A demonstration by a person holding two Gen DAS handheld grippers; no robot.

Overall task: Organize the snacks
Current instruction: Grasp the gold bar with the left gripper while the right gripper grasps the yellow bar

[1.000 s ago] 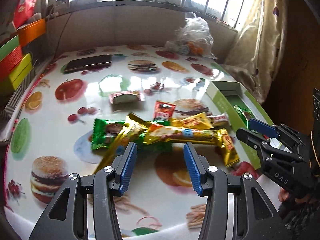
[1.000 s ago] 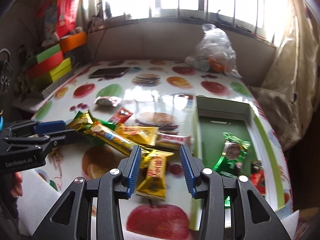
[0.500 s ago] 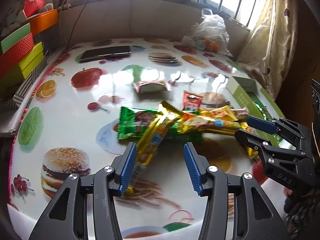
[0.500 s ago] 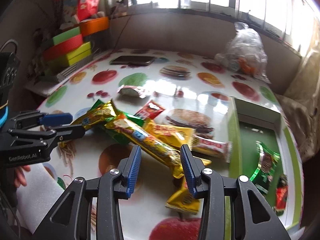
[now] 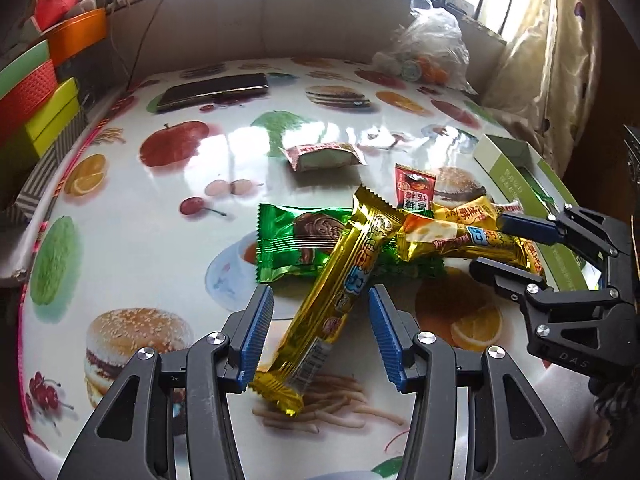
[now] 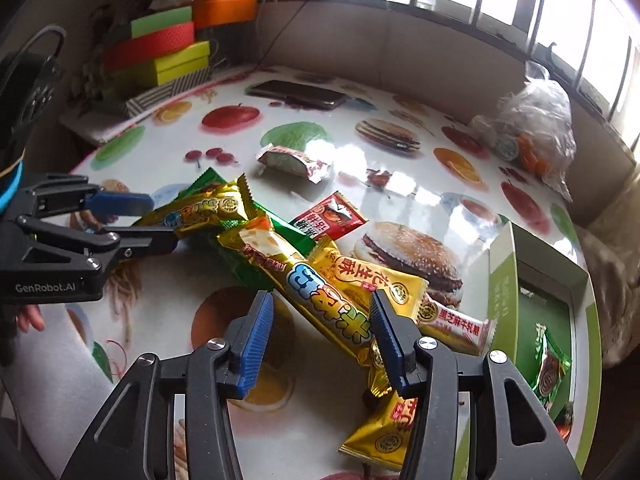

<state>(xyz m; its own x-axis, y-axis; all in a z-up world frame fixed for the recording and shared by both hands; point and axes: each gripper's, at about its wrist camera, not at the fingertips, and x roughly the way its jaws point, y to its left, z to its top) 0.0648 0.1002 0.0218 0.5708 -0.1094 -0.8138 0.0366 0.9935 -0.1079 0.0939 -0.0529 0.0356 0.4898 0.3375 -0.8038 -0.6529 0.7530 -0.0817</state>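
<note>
Moved: we've dropped both grippers closer over the snack pile.
Left gripper (image 5: pixel 320 336): released, straddling a gold snack bar (image 5: pixel 340 296).
Right gripper (image 6: pixel 320 336): opening around another gold snack bar (image 6: pixel 316 292).
Risk: crossed bars could drag neighbours along.

— What lay at the far end of the bench (image 5: pixel 132 248)?

— A dark phone (image 5: pixel 214 90), flat on the food-printed cloth, close to the back wall.

— And off to the side?

— A stack of coloured boxes (image 6: pixel 164 54): orange on top, then green, red, yellow-green, with a striped one at the bottom.

— Anything by the window?

— A clear plastic bag (image 6: pixel 532 128) with round orange things inside, and a patterned curtain (image 5: pixel 556 64) hanging beside it.
</note>
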